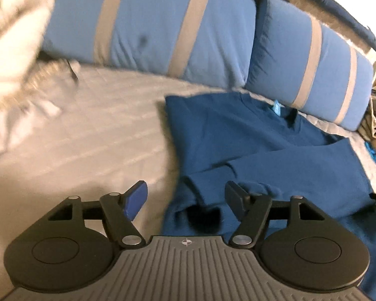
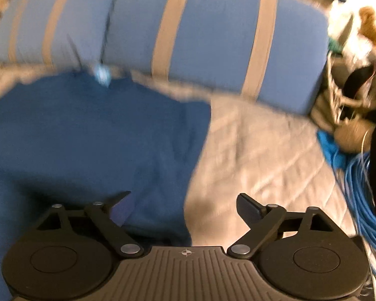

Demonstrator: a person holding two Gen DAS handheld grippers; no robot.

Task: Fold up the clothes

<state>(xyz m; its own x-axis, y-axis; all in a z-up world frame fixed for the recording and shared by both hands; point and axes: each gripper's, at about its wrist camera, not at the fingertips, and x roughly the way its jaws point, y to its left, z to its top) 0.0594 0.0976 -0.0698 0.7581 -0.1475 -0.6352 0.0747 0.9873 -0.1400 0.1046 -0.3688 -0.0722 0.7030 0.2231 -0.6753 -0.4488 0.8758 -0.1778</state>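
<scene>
Folding looks partway done: the blue shirt (image 1: 250,145) lies on the grey bedspread (image 1: 92,135) before the striped pillows (image 1: 150,25), sleeves tucked in, while left gripper (image 1: 185,198) and right gripper (image 2: 185,208) hover spread wide and empty, so next likely comes gripping the hem.

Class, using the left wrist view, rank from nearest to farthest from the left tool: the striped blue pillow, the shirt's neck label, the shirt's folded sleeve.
1. Folded sleeve, just ahead of the left tool.
2. Neck label, farther up, right of centre.
3. Striped blue pillow, behind the shirt, at the top.
</scene>
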